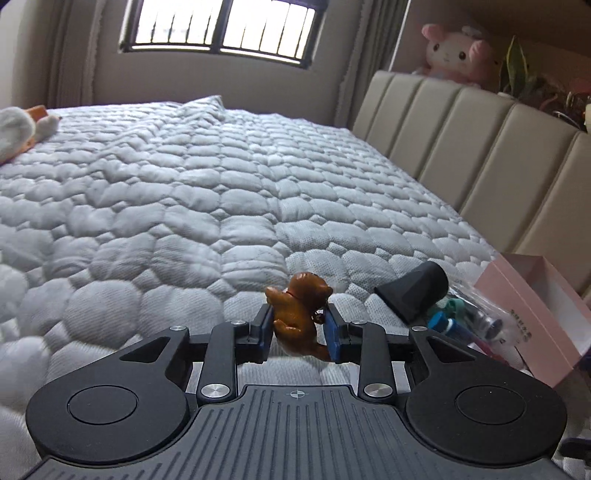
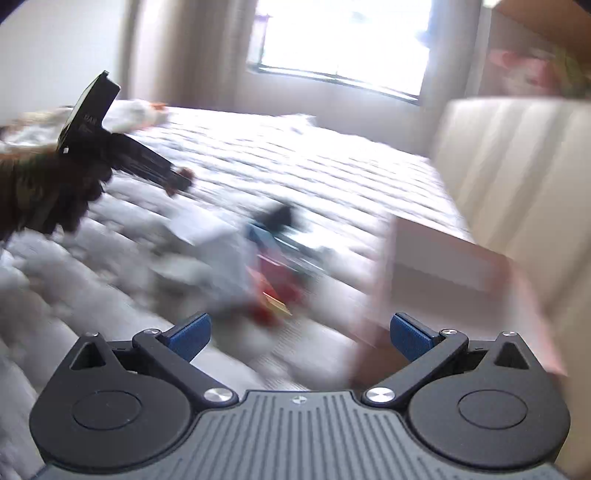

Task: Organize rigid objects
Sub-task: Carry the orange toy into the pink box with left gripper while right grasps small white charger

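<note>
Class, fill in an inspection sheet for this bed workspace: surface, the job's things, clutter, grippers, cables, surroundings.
Surface: grey quilted bedspread.
Job's things: brown animal figurine clamped in the left gripper; open pink box at the right; black nozzle lying beside a clear bag of small items.
Clutter: white and orange plush at far left.
Grippers: left shut on the figurine; right gripper open and empty, its view blurred.
Cables: nothing seen.
Surroundings: barred window, beige padded headboard, pink plush on a ledge.
</note>
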A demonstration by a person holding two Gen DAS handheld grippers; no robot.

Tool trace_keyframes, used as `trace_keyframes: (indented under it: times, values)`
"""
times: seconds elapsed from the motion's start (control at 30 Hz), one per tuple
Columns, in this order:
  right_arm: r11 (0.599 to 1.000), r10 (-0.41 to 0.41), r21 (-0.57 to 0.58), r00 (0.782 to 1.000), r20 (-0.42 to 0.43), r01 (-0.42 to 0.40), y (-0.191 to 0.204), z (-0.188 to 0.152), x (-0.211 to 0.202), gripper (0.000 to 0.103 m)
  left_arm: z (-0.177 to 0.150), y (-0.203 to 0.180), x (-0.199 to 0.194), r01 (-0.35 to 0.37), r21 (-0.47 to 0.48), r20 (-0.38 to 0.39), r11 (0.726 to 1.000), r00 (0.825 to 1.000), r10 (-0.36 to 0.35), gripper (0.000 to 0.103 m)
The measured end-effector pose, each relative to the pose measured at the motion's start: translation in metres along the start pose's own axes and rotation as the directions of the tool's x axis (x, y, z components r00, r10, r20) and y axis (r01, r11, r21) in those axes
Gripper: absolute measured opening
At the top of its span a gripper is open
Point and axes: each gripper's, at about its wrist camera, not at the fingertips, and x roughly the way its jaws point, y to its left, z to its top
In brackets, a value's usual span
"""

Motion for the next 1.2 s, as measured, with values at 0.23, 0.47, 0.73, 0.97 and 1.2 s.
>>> trace_keyframes:
  times: [0.23, 0.47, 0.73, 0.97, 1.2]
  values:
    - [0.995, 0.095, -0.010, 0.994, -0.057, -0.096, 0.073, 0.018, 0.072, 0.077, -0.054, -0.009, -0.073, -0.004, -0.075, -0.013, 0.997, 1.000, 0.003, 0.032]
    - [0.993, 0.051, -0.099, 0.994, -0.099, -0.061, 0.094, 0.025, 0.103, 0.063, -0.089, -0.018, -0.084, 0.023, -0.147, -0.070, 0.989, 0.997, -0.033, 0.032]
    - [0.992, 0.076, -0.094, 0.993, -0.090, -0.084, 0.070, 0.019, 0.046, 0.049, -0.104, -0.070, -0.092, 0.118, -0.120, -0.128, 0.986, 0.983, -0.133, 0.032]
    - [0.999, -0.033, -0.033, 0.998, -0.060, 0.031, 0.004, -0.028, -0.049, 0.049, -0.109, -0.171, -0.070, 0.350, -0.022, -0.269, 0.937, 0.900, -0.342, 0.032]
    - [0.972, -0.210, 0.094, 0.975, -0.065, 0.216, -0.068, -0.084, -0.119, 0.049, -0.060, -0.276, -0.031, 0.443, 0.103, -0.256, 0.890, 0.877, -0.407, 0.032]
